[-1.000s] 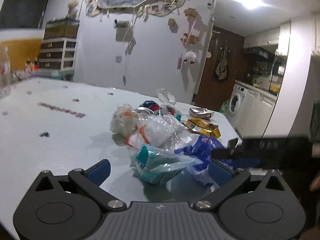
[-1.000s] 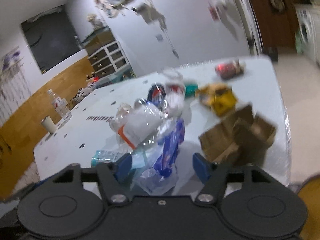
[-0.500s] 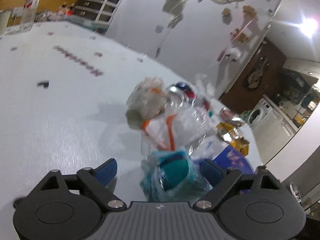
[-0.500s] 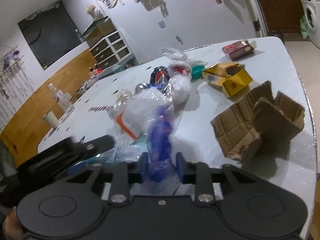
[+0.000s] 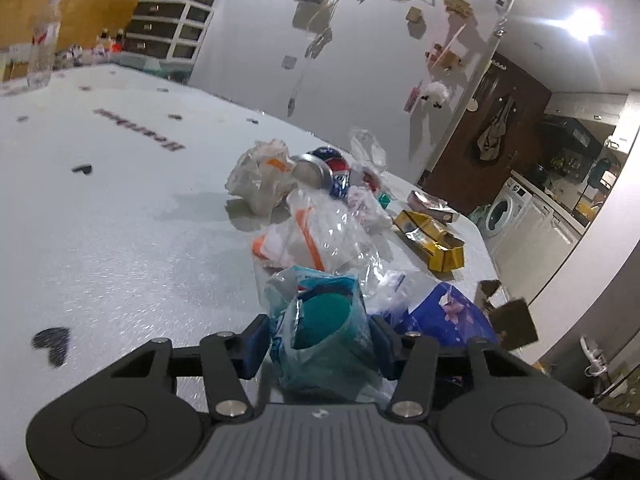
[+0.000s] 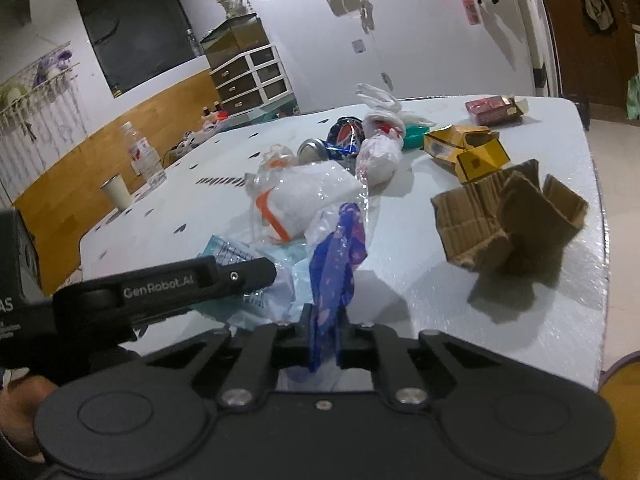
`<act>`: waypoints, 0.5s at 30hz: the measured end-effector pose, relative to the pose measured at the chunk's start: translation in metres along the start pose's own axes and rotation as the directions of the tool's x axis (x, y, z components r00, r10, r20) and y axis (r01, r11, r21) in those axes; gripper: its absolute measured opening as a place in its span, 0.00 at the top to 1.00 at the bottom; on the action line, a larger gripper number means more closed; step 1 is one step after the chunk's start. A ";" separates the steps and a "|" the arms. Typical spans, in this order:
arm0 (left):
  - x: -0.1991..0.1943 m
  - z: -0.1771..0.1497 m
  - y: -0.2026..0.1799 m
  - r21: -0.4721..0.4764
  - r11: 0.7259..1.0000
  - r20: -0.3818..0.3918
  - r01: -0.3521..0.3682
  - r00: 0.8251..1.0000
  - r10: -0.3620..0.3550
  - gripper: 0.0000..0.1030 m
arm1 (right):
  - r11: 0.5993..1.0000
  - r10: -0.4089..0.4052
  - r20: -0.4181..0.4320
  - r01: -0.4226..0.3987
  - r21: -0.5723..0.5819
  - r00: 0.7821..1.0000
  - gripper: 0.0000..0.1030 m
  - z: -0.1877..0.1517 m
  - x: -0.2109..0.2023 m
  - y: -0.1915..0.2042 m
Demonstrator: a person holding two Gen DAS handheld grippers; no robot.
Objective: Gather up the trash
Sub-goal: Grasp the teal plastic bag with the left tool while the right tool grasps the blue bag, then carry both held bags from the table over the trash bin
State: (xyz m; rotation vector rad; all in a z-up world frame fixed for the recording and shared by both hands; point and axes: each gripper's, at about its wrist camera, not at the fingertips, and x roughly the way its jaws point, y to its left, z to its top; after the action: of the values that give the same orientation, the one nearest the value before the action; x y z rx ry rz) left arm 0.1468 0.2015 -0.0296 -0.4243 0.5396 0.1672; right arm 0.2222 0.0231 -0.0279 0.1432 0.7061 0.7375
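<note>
— Fingers first! What are they doing?

— Both pairs have just been closing. On the right gripper (image 6: pixel 325 322) they are squeezed tight on a blue wrapper (image 6: pixel 338 264). On the left gripper (image 5: pixel 319 338) they are about half open, pressing both sides of a teal wrapper (image 5: pixel 322 330).

— Which way does the blue one point?

— It is long and thin. It stands up out of the fingers and leans away, toward the pile of bags.

— And the teal one?

— Its open mouth faces up. Both sit at the near end of the white table (image 5: pixel 120 220), at the front of the trash pile.

— What does only one camera see?

— The right one sees the whole torn cardboard (image 6: pixel 512 216) and a paper cup (image 6: pixel 117 193). The left one sees a washing machine (image 5: pixel 505 210).
</note>
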 end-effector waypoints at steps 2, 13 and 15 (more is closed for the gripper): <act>-0.014 -0.003 -0.006 0.015 1.000 0.024 -0.010 1.000 0.010 0.48 | 1.000 0.001 0.009 -0.001 -0.012 1.000 0.91 -0.004 -0.010 0.001; -0.083 -0.019 -0.046 0.122 0.991 0.130 -0.063 0.990 0.047 0.48 | 0.998 0.022 0.098 -0.017 -0.056 0.995 0.91 -0.016 -0.076 0.003; -0.091 -0.024 -0.050 0.134 0.989 0.136 -0.071 0.989 0.052 0.48 | 0.998 0.020 0.110 -0.013 -0.060 0.994 0.91 -0.019 -0.085 0.003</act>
State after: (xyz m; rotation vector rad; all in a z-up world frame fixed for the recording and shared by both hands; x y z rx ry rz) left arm 0.0724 0.1422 0.0175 -0.2597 0.4307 0.2144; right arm 0.1636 -0.0331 0.0044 0.1352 0.5783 0.7595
